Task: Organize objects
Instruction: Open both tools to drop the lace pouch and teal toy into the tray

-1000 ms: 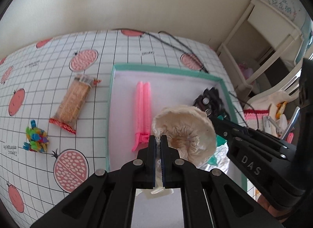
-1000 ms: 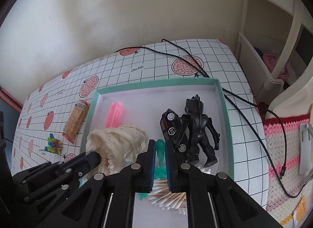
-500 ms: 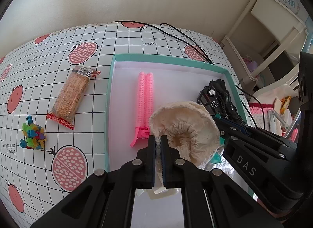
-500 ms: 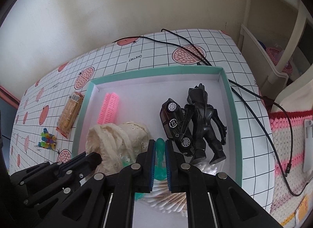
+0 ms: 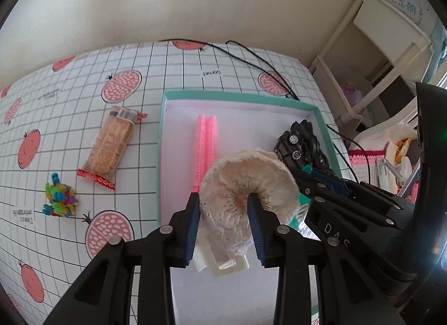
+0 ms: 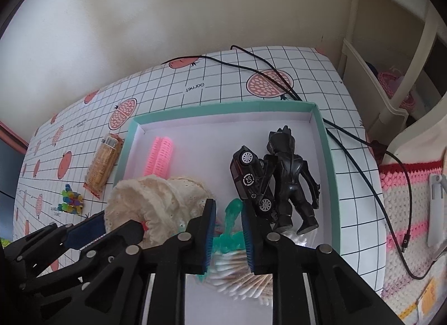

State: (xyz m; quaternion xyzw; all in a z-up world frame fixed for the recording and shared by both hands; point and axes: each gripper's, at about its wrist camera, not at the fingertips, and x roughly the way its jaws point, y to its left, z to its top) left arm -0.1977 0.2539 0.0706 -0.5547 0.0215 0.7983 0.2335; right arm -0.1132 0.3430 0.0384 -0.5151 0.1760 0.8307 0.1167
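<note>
Jaws of both grippers are spread: left gripper [image 5: 223, 214] straddles the cream lace scrunchie [image 5: 248, 182], right gripper [image 6: 228, 214] flanks the green figure [image 6: 230, 213], all inside the teal tray [image 6: 325, 157]. Beyond, pink roller [image 5: 205, 146]; left of the tray, snack packet [image 5: 110, 147].

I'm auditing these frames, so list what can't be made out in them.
- Lace scrunchie: left wrist view, whether it touches the tray floor; the left gripper covers its underside.
- Cotton swabs: right wrist view, blurred and partly behind the right gripper.
- Green figure: its shape is smeared by blur.
- Black figure: left wrist view, mostly hidden behind the toy car.
- Snack packet: print too small.
</note>
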